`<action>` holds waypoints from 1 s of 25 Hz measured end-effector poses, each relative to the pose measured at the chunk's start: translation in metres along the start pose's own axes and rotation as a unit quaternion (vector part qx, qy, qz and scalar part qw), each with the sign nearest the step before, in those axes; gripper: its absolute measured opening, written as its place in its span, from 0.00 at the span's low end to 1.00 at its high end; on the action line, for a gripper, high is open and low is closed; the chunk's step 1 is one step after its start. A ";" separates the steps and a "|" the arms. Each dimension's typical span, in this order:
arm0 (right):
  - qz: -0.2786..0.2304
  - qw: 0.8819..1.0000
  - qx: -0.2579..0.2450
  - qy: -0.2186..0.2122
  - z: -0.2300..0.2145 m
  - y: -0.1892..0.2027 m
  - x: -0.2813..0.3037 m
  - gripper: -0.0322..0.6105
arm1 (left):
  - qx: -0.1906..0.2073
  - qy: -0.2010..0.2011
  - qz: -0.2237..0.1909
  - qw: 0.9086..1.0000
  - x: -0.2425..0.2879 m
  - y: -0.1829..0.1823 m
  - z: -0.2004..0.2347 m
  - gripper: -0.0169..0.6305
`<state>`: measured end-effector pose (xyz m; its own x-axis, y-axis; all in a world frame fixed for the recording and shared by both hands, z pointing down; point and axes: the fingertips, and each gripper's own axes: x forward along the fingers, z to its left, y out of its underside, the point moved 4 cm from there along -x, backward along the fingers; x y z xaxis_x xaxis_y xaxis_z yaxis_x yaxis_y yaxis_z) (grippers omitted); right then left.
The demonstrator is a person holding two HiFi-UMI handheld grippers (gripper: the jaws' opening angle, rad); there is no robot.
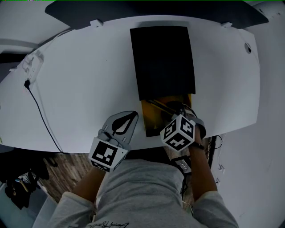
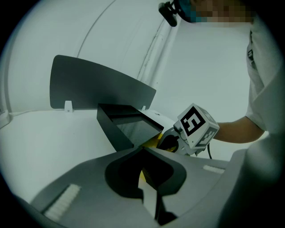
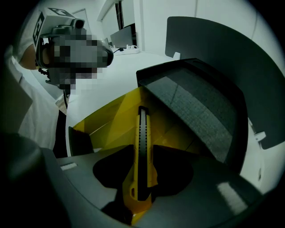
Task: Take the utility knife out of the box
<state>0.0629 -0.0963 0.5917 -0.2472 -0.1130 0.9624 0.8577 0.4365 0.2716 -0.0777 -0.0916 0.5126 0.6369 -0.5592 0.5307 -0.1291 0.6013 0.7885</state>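
Note:
A black box sleeve [image 1: 162, 62] lies on the white table [image 1: 80, 75], and its yellow inner tray [image 1: 153, 120] is drawn out toward me. The yellow utility knife [image 3: 142, 151] with a black slider lies lengthwise in the tray. My right gripper [image 1: 178, 110] points steeply down into the tray. Its jaws stand wide on either side of the knife, and the pads are not seen pressing on it. My left gripper [image 1: 132, 114] rests just left of the tray, shut with nothing in it. In the left gripper view its closed tips [image 2: 142, 150] face the box [image 2: 120, 129].
A black cable [image 1: 42, 116] runs across the table's left part to the near edge. A dark panel [image 1: 156, 11] stands behind the table's far rim. My lap and arms fill the space below the near table edge [image 1: 142, 147]. Wooden floor [image 1: 67, 169] shows at lower left.

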 end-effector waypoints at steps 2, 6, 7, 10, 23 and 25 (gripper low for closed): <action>0.003 1.000 0.001 -0.004 0.000 -0.001 0.001 0.29 | -0.001 -0.001 0.001 1.000 -0.001 0.002 0.001 0.03; 0.003 1.000 0.009 -0.007 -0.002 -0.001 0.001 0.28 | -0.006 -0.001 0.000 1.000 -0.001 0.003 0.002 0.03; 0.003 1.000 0.010 -0.005 -0.003 -0.001 0.000 0.26 | -0.006 0.000 -0.001 1.000 -0.001 0.002 0.002 0.03; 0.002 1.000 0.012 -0.003 -0.003 -0.001 0.000 0.26 | -0.006 -0.001 -0.002 1.000 -0.001 0.002 0.002 0.03; -0.014 1.000 0.022 0.006 0.000 0.000 -0.010 0.25 | -0.003 -0.001 -0.003 1.000 -0.005 0.002 -0.001 0.03; -0.022 0.999 0.025 0.010 0.000 -0.001 -0.015 0.25 | 0.000 0.000 -0.004 1.000 -0.006 0.000 -0.003 0.03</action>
<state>0.0660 -0.0947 0.5774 -0.2750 -0.1509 0.9495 0.8227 0.4742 0.3136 -0.0792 -0.0864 0.5085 0.6378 -0.5643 0.5242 -0.1242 0.5963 0.7931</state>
